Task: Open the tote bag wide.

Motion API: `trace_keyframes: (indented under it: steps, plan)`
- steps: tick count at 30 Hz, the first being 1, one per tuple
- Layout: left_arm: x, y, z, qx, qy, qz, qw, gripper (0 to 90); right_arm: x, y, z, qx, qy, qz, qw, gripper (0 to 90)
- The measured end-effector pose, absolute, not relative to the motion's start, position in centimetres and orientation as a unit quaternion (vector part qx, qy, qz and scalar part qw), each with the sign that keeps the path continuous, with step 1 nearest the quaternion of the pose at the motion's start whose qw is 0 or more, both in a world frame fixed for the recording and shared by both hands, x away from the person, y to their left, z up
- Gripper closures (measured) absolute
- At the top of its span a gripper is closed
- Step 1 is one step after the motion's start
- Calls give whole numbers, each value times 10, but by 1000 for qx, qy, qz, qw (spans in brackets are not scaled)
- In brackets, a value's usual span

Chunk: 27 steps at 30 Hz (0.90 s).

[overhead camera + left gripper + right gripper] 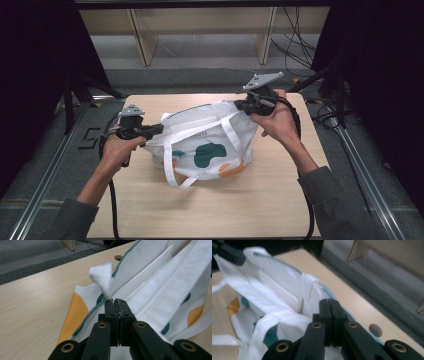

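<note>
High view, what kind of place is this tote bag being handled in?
Probably a lab recording station: a light wooden table edged by metal rails, black curtains on both sides, and loose cables on the floor behind.

Left gripper (116, 300) clamped tight on the bag's (155, 287) white rim, table (37, 305) stretching off left.
</note>
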<state>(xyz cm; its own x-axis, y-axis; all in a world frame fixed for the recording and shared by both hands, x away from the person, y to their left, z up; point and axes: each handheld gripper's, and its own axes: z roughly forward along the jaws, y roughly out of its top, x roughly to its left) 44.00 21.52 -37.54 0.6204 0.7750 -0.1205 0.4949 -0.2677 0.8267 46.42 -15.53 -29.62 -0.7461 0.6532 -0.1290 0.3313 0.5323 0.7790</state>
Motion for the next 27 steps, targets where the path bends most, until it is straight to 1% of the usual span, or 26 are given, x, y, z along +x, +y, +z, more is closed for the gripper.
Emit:
trace_keyframes:
  steps: [2, 5, 6, 7, 9, 10, 12, 13, 14, 16, 17, 18, 19, 20, 21, 22, 23, 24, 25, 27]
  plan:
    - [446, 217, -392, 775, 424, 154, 443, 878, 467, -155, -318, 288, 863, 363, 203, 900]
    - [452, 222, -412, 779, 435, 138, 429, 883, 467, -158, -346, 279, 881, 332, 191, 900]
    - [452, 222, -412, 779, 435, 138, 429, 886, 467, -158, -346, 279, 881, 332, 191, 900]
    - [454, 224, -421, 782, 441, 135, 419, 886, 465, -159, -357, 295, 882, 319, 181, 900]
    - [457, 227, -437, 785, 451, 132, 404, 893, 466, -164, -383, 295, 890, 303, 170, 900]
    - [458, 228, -453, 776, 463, 124, 410, 894, 466, -165, -405, 303, 889, 304, 161, 900]
    - [457, 231, -454, 767, 470, 114, 422, 895, 465, -166, -424, 305, 892, 298, 149, 900]
    - [455, 229, -451, 782, 459, 127, 402, 895, 461, -163, -429, 323, 891, 291, 133, 900]
    - [455, 228, -447, 798, 449, 129, 382, 895, 461, -161, -433, 312, 897, 282, 134, 900]
    - [456, 225, -442, 805, 444, 138, 368, 894, 461, -156, -434, 295, 900, 278, 159, 900]
    - [456, 225, -439, 805, 442, 137, 370, 892, 461, -156, -427, 301, 903, 267, 150, 900]
    - [456, 225, -439, 805, 442, 137, 370, 889, 460, -157, -422, 310, 898, 273, 150, 900]
    - [455, 223, -431, 797, 441, 134, 390, 886, 462, -158, -417, 306, 891, 290, 165, 900]
    - [455, 223, -431, 797, 441, 134, 390, 882, 462, -158, -417, 306, 891, 290, 165, 900]
    - [454, 220, -424, 798, 430, 141, 399, 880, 462, -157, -401, 311, 875, 330, 169, 900]
    - [453, 215, -420, 793, 429, 141, 409, 880, 462, -157, -401, 311, 875, 330, 169, 900]
    - [455, 202, -409, 797, 414, 140, 417, 872, 466, -152, -392, 305, 868, 353, 172, 900]
    - [455, 202, -409, 797, 414, 140, 417, 871, 469, -146, -389, 307, 867, 355, 166, 900]
    - [459, 183, -402, 802, 400, 136, 423, 867, 473, -139, -388, 306, 866, 358, 168, 900]
    - [465, 164, -399, 811, 385, 137, 418, 864, 479, -124, -391, 302, 873, 349, 158, 900]
